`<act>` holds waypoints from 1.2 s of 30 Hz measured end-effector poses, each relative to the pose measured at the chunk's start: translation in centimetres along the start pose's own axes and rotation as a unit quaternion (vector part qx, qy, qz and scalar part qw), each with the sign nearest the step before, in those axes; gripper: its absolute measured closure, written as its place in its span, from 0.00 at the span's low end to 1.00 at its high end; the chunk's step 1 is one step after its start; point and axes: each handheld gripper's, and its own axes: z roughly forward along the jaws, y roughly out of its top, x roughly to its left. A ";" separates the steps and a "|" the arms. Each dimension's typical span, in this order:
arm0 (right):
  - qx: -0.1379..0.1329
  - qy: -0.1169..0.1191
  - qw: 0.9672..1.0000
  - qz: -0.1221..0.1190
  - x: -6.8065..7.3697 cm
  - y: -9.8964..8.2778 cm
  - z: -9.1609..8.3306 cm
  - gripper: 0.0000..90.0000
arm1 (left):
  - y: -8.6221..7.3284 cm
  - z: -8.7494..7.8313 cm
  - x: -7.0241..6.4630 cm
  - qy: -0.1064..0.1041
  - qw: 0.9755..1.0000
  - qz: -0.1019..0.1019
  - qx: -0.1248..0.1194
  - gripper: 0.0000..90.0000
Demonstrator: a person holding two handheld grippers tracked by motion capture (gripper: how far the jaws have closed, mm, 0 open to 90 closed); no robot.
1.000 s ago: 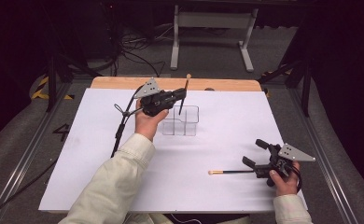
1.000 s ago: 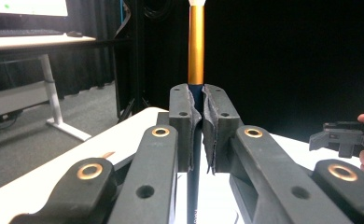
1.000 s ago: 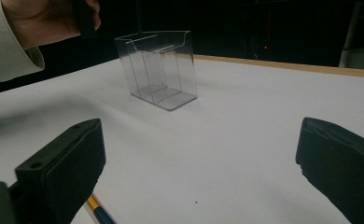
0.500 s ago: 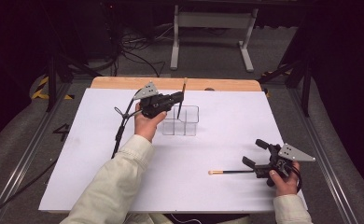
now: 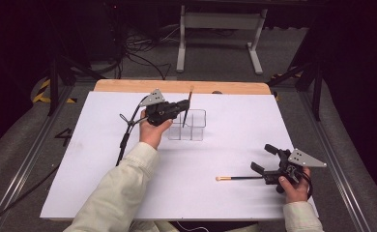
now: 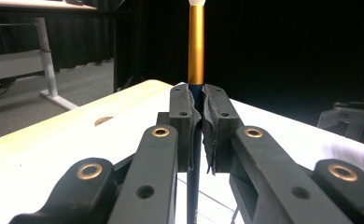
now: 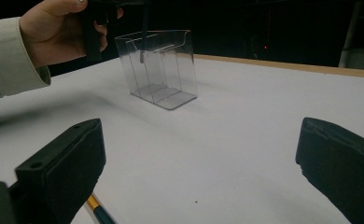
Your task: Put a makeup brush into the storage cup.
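Thin dark brush w/ gold ferrule is being lowered upright into a clear plastic divided holder.

Nearest the person, the right gripper is held w/ jaws spread wide, nothing between them; a second thin dark brush w/ pale tip is seen lying flat on the white table sheet, its dark end just beside that gripper. Farther off, mid-table, the first thin dark brush w/ gold ferrule is pinched between the pressed-together jaws of the left gripper, approx. vertical, its lower end seen inside the clear plastic divided holder near the far wooden edge. The step is judged best done if the shaft is kept vertical, centred over one compartment, clear of the dividers, & released only once the bottom is met.
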 end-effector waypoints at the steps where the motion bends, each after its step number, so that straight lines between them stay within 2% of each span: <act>1: 0.000 0.000 1.000 0.000 0.0 0.0 0.0 0.02 | 0.0 0.0 0.0 0.001 1.000 0.000 0.001 0.92; 13: -0.001 0.000 1.000 0.000 0.0 0.0 0.0 0.02 | -0.4 0.0 0.2 0.000 1.000 -0.006 0.018 0.92; 15: -0.001 0.000 1.000 0.000 0.0 0.0 0.0 0.02 | -0.4 0.0 0.1 -0.015 1.000 -0.004 0.019 0.91; 16: -0.001 0.000 1.000 0.000 0.0 0.0 0.0 0.02 | -0.4 0.0 0.1 -0.015 1.000 -0.004 0.019 0.89; 19: 0.001 0.001 1.000 -0.002 0.0 0.0 0.0 0.02 | -0.2 0.0 -0.2 -0.017 0.999 -0.014 0.023 0.65; 22: 0.001 -0.001 1.000 0.000 0.0 0.0 0.0 0.02 | 0.0 -0.3 -0.5 -0.015 0.999 -0.017 0.036 0.47; 25: 0.001 -0.003 1.000 0.005 -0.1 0.0 0.0 0.02 | 0.3 -1.0 -1.0 -0.014 0.999 -0.011 0.041 0.36; 29: -0.001 -0.002 1.000 0.006 -0.1 0.0 0.0 0.02 | 0.6 -2.3 -1.8 -0.016 0.999 -0.006 0.042 0.29; 31: 0.000 -0.004 1.000 0.004 -0.1 0.0 0.0 0.02 | 1.0 -4.0 -2.7 -0.017 0.999 0.008 0.048 0.28; 32: 0.001 -0.005 1.000 0.004 0.0 0.0 0.0 0.02 | 1.0 -4.0 -2.7 -0.017 0.999 0.008 0.048 0.27; 33: 0.002 -0.006 1.000 0.004 0.0 0.1 0.0 0.02 | 1.1 -5.5 -3.4 -0.018 0.999 0.009 0.046 0.27; 34: 0.003 -0.007 1.000 0.003 0.0 0.1 0.0 0.02 | 1.1 -5.5 -3.4 -0.018 0.999 0.009 0.046 0.26; 36: 0.005 -0.006 1.000 0.003 0.0 0.1 0.1 0.02 | 1.1 -7.2 -3.9 -0.023 0.999 0.011 0.038 0.24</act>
